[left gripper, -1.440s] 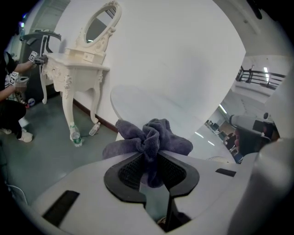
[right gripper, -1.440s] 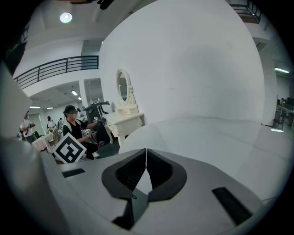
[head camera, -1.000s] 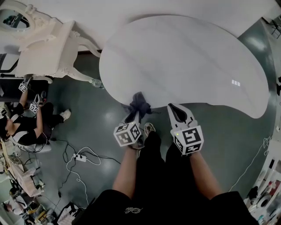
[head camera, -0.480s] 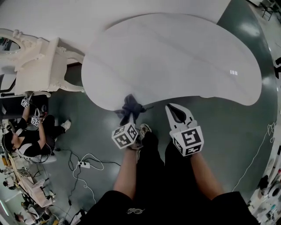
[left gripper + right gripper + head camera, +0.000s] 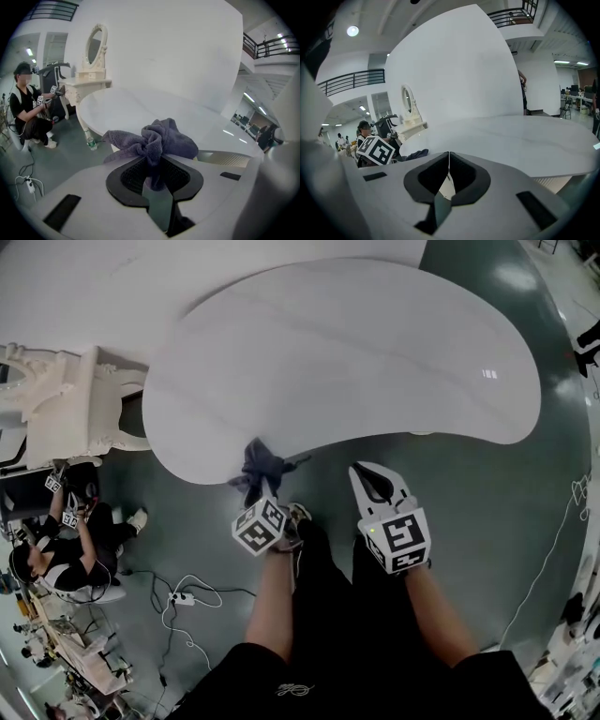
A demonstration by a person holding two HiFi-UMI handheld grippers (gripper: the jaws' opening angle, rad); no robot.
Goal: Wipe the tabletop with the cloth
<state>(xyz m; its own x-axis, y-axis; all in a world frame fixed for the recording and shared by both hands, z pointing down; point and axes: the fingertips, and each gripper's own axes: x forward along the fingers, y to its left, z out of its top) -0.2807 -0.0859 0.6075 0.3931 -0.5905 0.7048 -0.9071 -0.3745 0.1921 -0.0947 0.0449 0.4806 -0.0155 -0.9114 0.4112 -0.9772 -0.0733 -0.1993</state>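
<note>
Pinching the cloth (image 5: 161, 140) bunched crosswise at the tabletop (image 5: 356, 352) edge: left claw (image 5: 157, 161); right claw (image 5: 448, 164) pressed together.

We see a white, kidney-shaped bench (image 5: 375, 352) w/ a glossy top. A bunched grey cloth (image 5: 260, 463) sits at its near-left edge. Bench stands on dark green floor (image 5: 487, 512); power strip (image 5: 174, 597) + cables (image 5: 208, 591) lie near left.

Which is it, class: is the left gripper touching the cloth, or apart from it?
Touching. The left gripper view shows the left gripper with its jaws closed on a fold of the cloth, the rest bunched just beyond them.
</note>
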